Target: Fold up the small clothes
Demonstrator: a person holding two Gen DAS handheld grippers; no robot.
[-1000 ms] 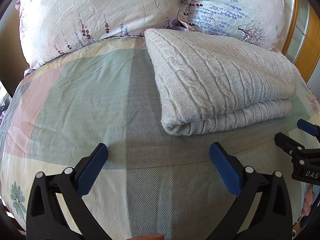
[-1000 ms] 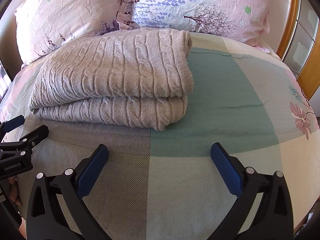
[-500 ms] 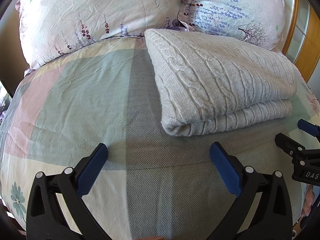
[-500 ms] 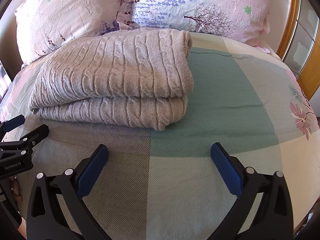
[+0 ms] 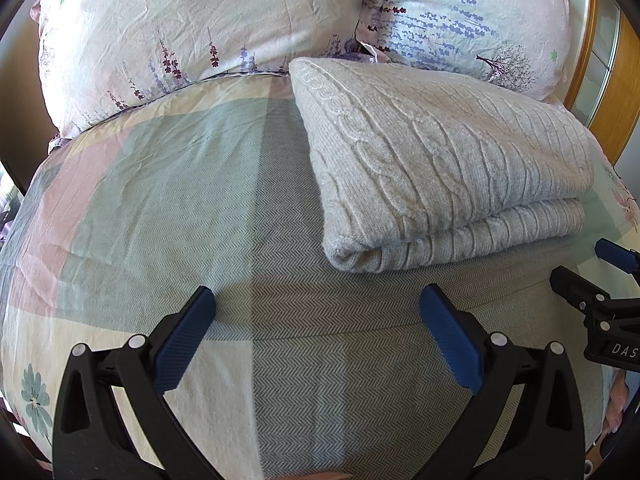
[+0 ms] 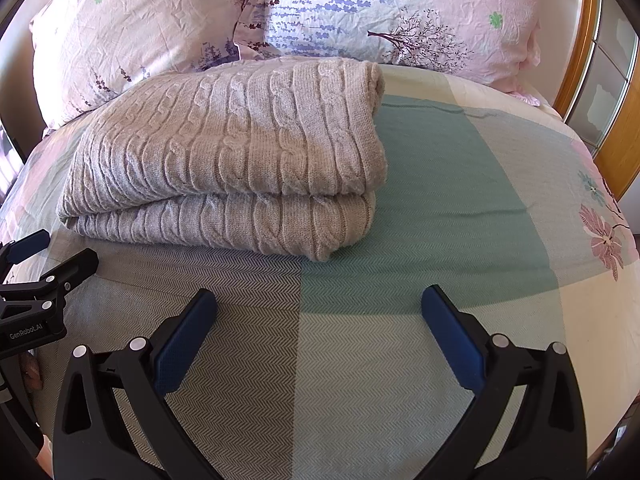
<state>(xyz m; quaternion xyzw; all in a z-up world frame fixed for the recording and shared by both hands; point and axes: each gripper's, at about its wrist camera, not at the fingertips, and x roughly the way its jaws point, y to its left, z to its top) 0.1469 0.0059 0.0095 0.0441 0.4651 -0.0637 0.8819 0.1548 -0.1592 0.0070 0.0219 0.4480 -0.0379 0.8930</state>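
Note:
A grey cable-knit sweater (image 5: 440, 160) lies folded in a neat stack on the bed; it also shows in the right wrist view (image 6: 232, 160). My left gripper (image 5: 316, 312) is open and empty, hovering over the sheet a little in front of the sweater's left corner. My right gripper (image 6: 318, 312) is open and empty, in front of the sweater's right corner. Each gripper shows at the edge of the other's view: the right one (image 5: 592, 276) and the left one (image 6: 44, 256).
The bed sheet (image 5: 160, 200) has pastel colour blocks and a herringbone weave. Two floral pillows (image 5: 180, 32) (image 6: 400, 12) lean at the head of the bed behind the sweater. A wooden frame with glass (image 6: 600, 80) stands at the right.

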